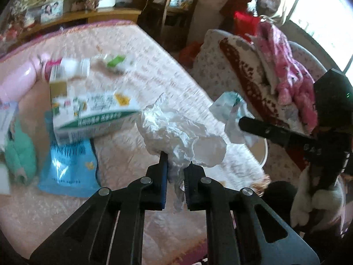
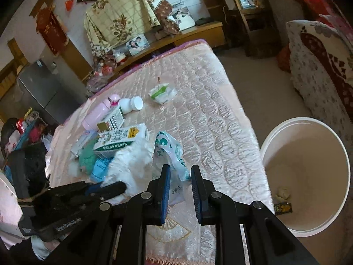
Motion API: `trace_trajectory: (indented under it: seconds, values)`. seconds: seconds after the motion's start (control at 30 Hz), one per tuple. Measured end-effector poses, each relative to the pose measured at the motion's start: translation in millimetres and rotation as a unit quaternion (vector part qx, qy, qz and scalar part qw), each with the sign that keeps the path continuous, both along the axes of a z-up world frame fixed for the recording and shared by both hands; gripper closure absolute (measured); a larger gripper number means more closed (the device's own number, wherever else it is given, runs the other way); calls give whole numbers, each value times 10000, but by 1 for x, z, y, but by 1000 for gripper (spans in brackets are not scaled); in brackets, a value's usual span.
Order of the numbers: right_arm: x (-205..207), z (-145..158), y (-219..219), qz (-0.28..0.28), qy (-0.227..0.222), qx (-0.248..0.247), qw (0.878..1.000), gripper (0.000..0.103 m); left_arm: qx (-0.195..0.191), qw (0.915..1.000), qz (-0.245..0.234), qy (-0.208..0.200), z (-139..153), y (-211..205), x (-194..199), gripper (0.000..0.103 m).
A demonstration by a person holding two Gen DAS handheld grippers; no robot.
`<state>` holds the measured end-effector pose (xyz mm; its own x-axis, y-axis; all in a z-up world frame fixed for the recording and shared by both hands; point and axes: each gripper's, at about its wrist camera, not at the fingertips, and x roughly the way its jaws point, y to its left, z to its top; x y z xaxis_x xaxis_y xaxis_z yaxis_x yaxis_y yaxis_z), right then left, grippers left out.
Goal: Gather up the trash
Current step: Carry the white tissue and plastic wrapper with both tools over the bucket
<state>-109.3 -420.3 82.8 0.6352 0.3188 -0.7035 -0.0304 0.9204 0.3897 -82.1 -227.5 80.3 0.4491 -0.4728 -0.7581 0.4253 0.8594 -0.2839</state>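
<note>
My left gripper (image 1: 176, 161) is shut on a crumpled white tissue (image 1: 181, 132) and holds it above the pink mattress (image 1: 154, 50). My right gripper (image 2: 181, 170) is shut on a white and green plastic wrapper (image 2: 171, 152), held over the mattress edge; that wrapper also shows in the left wrist view (image 1: 231, 112), pinched by the right gripper (image 1: 241, 123). The white tissue (image 2: 132, 165) and the left gripper (image 2: 119, 187) show at the lower left of the right wrist view. A white bucket (image 2: 344, 154) stands on the floor to the right, with two scraps inside.
On the mattress lie a green and white carton (image 2: 121, 141), a white pill bottle (image 2: 132, 105), a pink bottle (image 2: 99, 112), a small box (image 2: 112, 119), a blue packet (image 1: 68, 161), a teal cloth (image 1: 19, 152) and a green and white wrapper (image 2: 163, 92). A patterned sofa (image 2: 320, 70) stands at the right.
</note>
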Motion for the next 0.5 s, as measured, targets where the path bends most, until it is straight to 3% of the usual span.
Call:
trace_trajectory:
  seconds: [0.23,0.5]
  values:
    - [-18,21,-29,-298,-241,-20,9993,85,0,9995,-255,-189,19,-32,0,93]
    - [-38,25,-76,-848,-261,-140,9960,85,54,9970,-700,-320,27,-92,3,93]
